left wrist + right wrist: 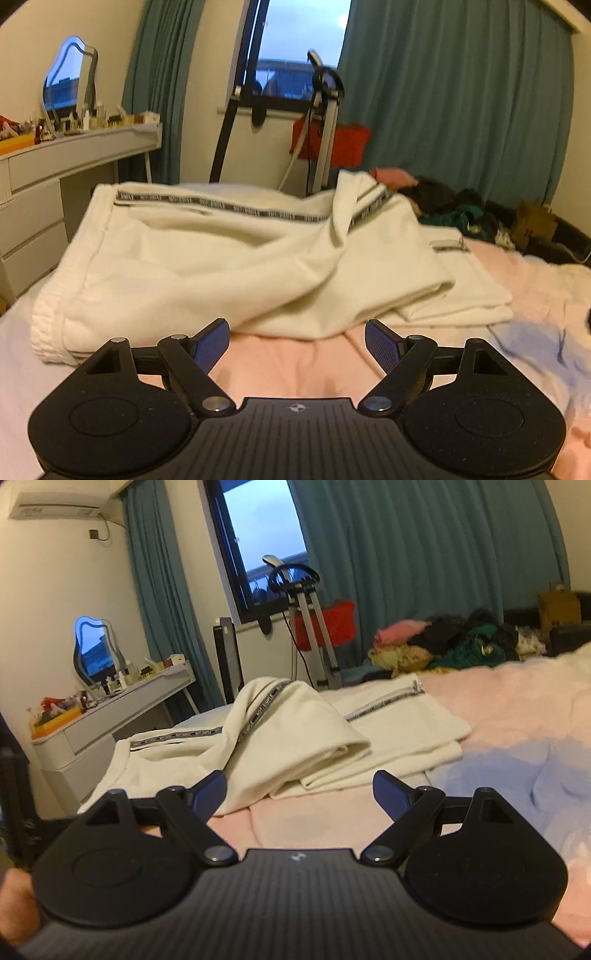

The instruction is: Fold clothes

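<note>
Honestly, both the left gripper (297, 338) and right gripper (299, 790) hover with fingers spread, nothing between them. The white trousers (221, 254) lie rumpled just beyond on the pink bedsheet (295, 365). I'd flatten that bunched fold before grabbing the near hem.

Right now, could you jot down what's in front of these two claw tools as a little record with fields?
place: bedroom, on a bed with a pink cover
garment: white trousers with a dark patterned side stripe, lying rumpled and partly folded over
left gripper: open, nothing between its fingers, short of the trousers
right gripper: open, empty, short of the trousers
other clothes: mixed pile at the far side of the bed
backdrop: teal curtains, window, white dresser with mirror
</note>
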`<state>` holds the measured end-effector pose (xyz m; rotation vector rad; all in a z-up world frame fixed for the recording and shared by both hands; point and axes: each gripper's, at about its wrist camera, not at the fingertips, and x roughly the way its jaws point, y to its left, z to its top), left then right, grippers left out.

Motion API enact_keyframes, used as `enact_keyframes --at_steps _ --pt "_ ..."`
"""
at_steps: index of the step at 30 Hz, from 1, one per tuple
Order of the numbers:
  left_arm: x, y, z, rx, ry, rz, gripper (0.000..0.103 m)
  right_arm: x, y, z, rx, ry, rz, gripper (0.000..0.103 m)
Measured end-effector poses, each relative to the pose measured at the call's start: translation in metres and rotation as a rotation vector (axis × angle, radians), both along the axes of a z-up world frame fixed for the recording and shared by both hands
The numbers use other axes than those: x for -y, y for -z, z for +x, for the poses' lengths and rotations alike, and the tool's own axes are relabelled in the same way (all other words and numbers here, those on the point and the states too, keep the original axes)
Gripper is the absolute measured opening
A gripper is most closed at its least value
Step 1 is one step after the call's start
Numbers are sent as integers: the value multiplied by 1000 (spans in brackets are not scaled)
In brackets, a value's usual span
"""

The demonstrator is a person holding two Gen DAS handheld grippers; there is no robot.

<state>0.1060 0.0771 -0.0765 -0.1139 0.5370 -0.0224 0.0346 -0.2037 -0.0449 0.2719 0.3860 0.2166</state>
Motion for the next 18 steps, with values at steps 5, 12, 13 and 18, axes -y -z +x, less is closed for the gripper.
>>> enact_keyframes --at_steps 5,12,13,18 --pt "-1 11 33 -115 6 33 81 12 9 6 -70 44 39 88" --pt "-14 -24 109 65 -73 -124 85 28 24 32 -162 52 118 88" --pt "-9 -29 124 91 -69 -125 85 30 26 37 -170 49 121 88" --pt "18 -34 204 88 -19 -162 82 37 44 66 -214 65 132 88"
